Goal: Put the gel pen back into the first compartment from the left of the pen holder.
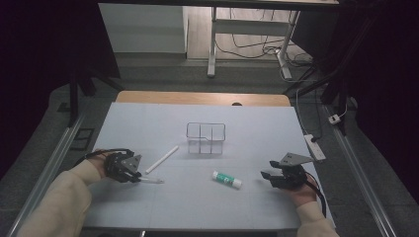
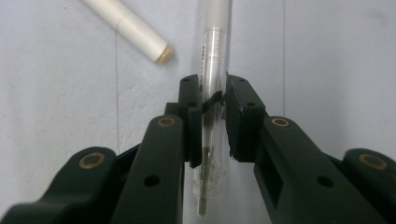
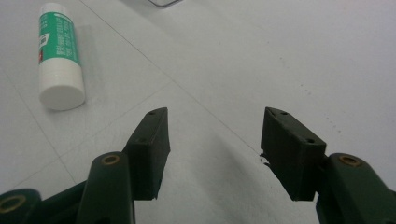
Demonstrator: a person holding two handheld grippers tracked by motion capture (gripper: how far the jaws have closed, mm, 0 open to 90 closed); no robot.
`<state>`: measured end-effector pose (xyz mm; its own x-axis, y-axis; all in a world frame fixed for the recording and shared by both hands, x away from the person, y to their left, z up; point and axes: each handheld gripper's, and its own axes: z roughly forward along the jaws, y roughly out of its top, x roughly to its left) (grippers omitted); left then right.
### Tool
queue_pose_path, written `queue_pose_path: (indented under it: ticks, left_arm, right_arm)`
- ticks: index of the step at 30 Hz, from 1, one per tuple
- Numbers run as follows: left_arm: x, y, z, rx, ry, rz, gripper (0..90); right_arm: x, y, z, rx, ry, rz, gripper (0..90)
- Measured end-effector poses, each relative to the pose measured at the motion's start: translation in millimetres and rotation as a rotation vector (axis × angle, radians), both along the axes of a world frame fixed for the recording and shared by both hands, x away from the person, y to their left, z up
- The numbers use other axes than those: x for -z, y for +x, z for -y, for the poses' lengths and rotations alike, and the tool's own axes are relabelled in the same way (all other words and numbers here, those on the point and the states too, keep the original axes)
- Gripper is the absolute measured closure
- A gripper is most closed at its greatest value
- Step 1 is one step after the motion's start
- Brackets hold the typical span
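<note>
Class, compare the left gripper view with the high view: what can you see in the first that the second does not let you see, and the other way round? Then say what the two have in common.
Left gripper view alone: the jaws pressed on the clear pen, its metal tip toward the camera, and the tan end of the white pen.

High view alone: the wire basket, the glue stick, the right gripper with open jaws, and both sleeves.

Shared: the left gripper shut on the clear pen, the white pen beside it, and the white table.

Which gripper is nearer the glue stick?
Right. The right gripper sits just right of the glue stick; the left gripper, shut on a clear pen, is farther off.
</note>
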<state>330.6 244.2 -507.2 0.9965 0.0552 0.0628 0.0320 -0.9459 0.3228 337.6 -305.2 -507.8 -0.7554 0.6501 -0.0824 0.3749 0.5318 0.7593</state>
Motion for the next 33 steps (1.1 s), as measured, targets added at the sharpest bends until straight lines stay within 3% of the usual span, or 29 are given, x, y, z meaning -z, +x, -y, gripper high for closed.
queue_pose_path:
  ticks: [15, 19, 27, 33]
  left_arm:
    - [-13.9, -9.6, -7.1, -0.090, -0.194, 0.011, 77.2]
    - [-15.0, -11.3, -4.2, -0.094, -0.194, 0.024, 77.2]
    - [-19.4, -14.1, -5.7, -0.131, -0.255, 0.056, 77.2]
    - [-24.3, -15.3, -8.2, -0.187, -0.305, 0.077, 77.2]
  right_arm:
    - [-0.4, -0.2, -0.1, 0.004, -0.001, 0.003, 41.6]
    - [-0.1, -0.1, -0.2, 0.004, -0.003, 0.002, 41.6]
    - [-0.1, 0.2, 0.4, 0.011, -0.002, -0.001, 41.5]
    - [-0.9, -0.2, 0.8, 0.011, 0.007, 0.002, 41.5]
